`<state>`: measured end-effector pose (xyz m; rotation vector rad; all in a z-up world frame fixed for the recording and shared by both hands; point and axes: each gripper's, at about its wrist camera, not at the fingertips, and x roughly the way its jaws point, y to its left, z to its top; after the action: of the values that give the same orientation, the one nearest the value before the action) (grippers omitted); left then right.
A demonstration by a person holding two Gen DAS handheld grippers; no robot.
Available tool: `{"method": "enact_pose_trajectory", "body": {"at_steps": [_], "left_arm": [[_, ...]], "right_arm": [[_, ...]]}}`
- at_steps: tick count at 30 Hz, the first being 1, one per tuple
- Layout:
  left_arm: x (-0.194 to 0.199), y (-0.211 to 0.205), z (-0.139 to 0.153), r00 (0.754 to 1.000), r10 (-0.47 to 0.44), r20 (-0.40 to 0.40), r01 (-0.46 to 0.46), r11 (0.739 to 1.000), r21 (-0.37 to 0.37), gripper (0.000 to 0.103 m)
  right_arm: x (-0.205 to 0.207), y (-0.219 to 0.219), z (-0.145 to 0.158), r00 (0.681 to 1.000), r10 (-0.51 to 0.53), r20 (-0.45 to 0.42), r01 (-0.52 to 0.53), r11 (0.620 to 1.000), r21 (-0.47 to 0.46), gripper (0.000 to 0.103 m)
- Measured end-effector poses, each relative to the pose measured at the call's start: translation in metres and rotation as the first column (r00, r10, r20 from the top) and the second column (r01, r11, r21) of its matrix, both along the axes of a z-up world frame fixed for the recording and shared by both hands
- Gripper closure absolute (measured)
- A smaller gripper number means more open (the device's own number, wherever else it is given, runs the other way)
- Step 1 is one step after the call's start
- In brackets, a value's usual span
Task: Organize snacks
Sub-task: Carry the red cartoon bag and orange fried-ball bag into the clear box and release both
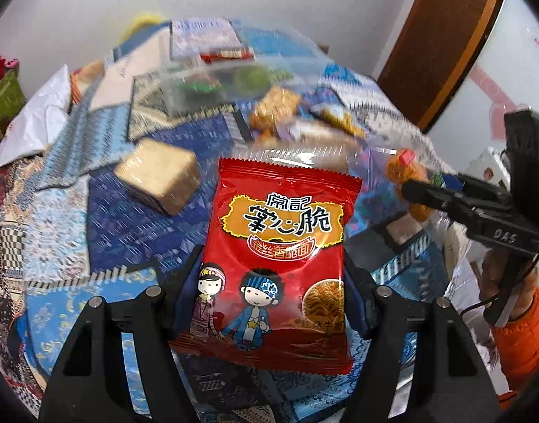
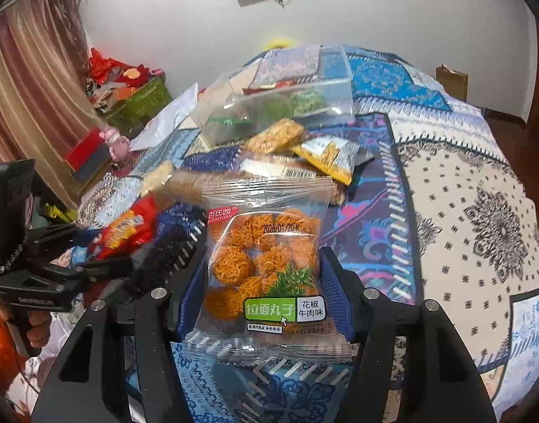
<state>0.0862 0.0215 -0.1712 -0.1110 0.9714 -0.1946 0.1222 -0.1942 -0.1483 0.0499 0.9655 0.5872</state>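
Note:
My left gripper [image 1: 273,282] is shut on a red crispy-noodle packet [image 1: 280,232] and holds it above the patterned bedspread. My right gripper [image 2: 266,282] is shut on a clear packet of orange noodle balls [image 2: 266,264]; it also shows at the right in the left wrist view [image 1: 407,176]. A clear plastic box [image 2: 280,105] with green and red packets inside sits further back on the bed, also in the left wrist view [image 1: 213,81]. Loose snacks lie in front of it: a golden noodle block [image 2: 274,135], a yellow packet [image 2: 327,157] and a beige wrapped block [image 1: 158,174].
The bed is covered with a blue patchwork spread [image 2: 392,81]. White plastic bags [image 1: 40,120] lie at its left. A green box [image 2: 142,102] with red items and a curtain [image 2: 30,98] stand left. A brown door [image 1: 442,42] is at the right.

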Motion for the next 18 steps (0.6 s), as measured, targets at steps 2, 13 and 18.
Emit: {"method": "enact_pose_trajectory", "body": {"at_steps": [2, 13, 18], "left_arm": [[-0.001, 0.003, 0.012, 0.999, 0.019, 0.040, -0.020, 1.000, 0.017, 0.034], [0.038, 0.024, 0.050, 0.980, 0.118, 0.162, -0.124, 0.992, 0.029, 0.034], [0.064, 0.033, 0.066, 0.967, 0.136, 0.213, -0.144, 0.989, 0.021, 0.034]], "right_arm": [[0.002, -0.001, 0.004, 1.000, -0.003, 0.011, 0.003, 1.000, 0.002, 0.046], [0.034, 0.004, 0.033, 0.996, -0.025, 0.085, 0.023, 0.999, 0.022, 0.046], [0.061, 0.007, 0.049, 0.991, -0.044, 0.126, 0.038, 0.998, 0.050, 0.046]]}}
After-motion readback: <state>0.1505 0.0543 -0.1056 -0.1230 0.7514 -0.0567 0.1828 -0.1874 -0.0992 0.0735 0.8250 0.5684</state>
